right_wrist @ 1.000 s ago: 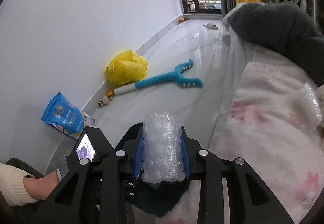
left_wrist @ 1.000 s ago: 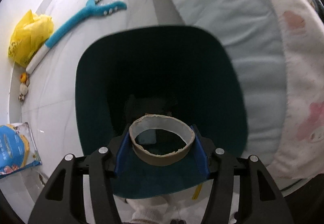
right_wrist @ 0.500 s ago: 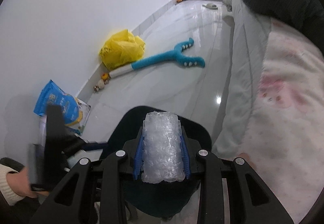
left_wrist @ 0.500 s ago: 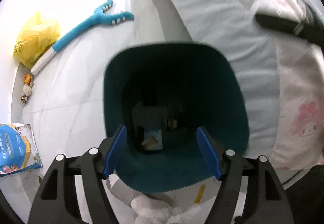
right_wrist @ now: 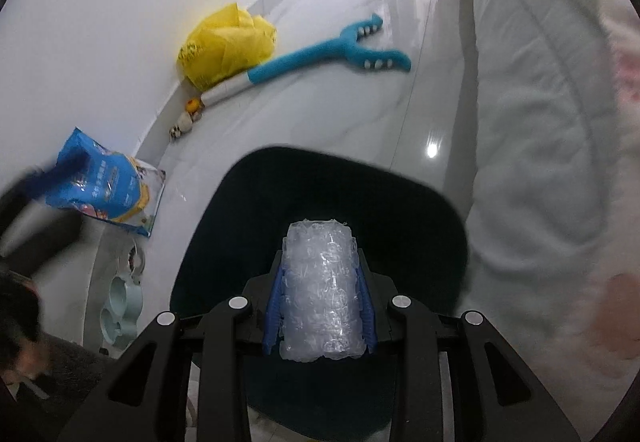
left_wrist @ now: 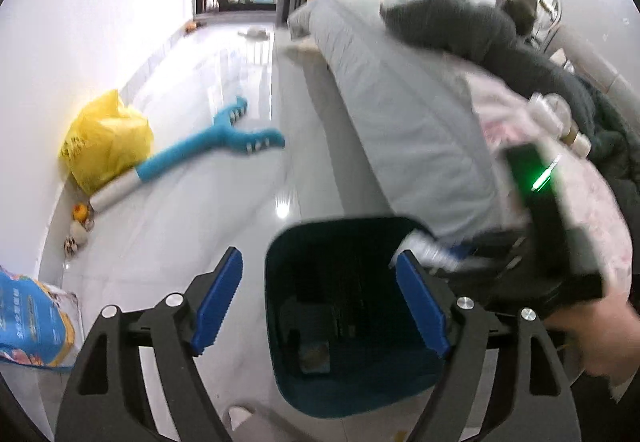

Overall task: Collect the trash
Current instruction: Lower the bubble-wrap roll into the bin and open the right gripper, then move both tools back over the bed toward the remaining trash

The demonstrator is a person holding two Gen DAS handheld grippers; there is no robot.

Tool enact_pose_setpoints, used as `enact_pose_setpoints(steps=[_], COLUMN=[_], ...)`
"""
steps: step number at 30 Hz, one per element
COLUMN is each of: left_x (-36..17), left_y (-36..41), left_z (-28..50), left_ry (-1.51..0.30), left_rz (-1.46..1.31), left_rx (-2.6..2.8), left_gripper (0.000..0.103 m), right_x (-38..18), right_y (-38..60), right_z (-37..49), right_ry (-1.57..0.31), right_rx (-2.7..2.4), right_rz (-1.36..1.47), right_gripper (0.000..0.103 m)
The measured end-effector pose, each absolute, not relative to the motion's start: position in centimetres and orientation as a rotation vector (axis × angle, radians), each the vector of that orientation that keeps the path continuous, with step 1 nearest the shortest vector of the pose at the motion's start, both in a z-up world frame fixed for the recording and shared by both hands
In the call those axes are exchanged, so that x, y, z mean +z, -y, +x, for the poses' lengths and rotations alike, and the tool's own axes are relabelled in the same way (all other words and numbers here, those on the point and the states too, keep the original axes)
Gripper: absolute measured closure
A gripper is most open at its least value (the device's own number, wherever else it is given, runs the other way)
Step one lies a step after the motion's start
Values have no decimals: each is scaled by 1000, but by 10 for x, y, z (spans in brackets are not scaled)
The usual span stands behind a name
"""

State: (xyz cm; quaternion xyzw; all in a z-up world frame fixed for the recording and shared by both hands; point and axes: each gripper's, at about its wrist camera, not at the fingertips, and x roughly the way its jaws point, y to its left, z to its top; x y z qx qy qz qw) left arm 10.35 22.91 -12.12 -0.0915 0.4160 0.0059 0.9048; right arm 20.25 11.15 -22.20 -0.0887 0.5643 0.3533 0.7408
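The bin [right_wrist: 240, 210] now sits right beneath the right gripper [right_wrist: 320, 298], clamped on bubble wrap [right_wrist: 319, 290]. The left gripper [left_wrist: 320, 302], its cardboard ring dropped inside, is spreading empty and lifting clear.

I counted one dark teal bin [left_wrist: 288, 374] on the floor, one roll of bubble wrap [right_wrist: 319, 290], one yellow plastic bag [left_wrist: 105, 140], one blue long-handled plush toy [left_wrist: 224, 144] and one blue printed pouch [right_wrist: 105, 189]. By the wall there were three small ball-like toys [left_wrist: 79, 224] in a row, and one pale blue double bowl [right_wrist: 120, 308]. Of my own grippers there were two.
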Motion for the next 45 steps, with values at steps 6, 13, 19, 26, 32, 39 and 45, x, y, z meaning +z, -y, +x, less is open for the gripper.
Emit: enact_pose_setpoints(steps=[6,13,19,26,32,39,45], left_x=[-89,-49,-22,3,20,24,20], left_y=[-231,-227,-224,-218,-199,-170,-147], left_z=[103,101,101,106,112,134,154], left_ry=[-764,-679,-625,-565,-506,-496,-515], left_rz=[-182,-185,-186,-255,-270,-259,-254], left_rx=[6,-12,-13,-36,-63,-75,-92], left_gripper=[18,17,16,12,10,9,9], right_x=[-251,-277,-278,-256,-213,-146,-109], right_y=[-126,-135,-137,-128,-111,-80,-38], right_z=[195,182,174,172,174,178,203], right_ry=[-1314,-1370,-1375,-1338,-1236,-1021,-922], right_rx=[768,740,742,766,804,835,800], right_rz=[-245,-336,-358,-336,-300,-301,-263], right_gripper=[70,69,55,49,44,36,35])
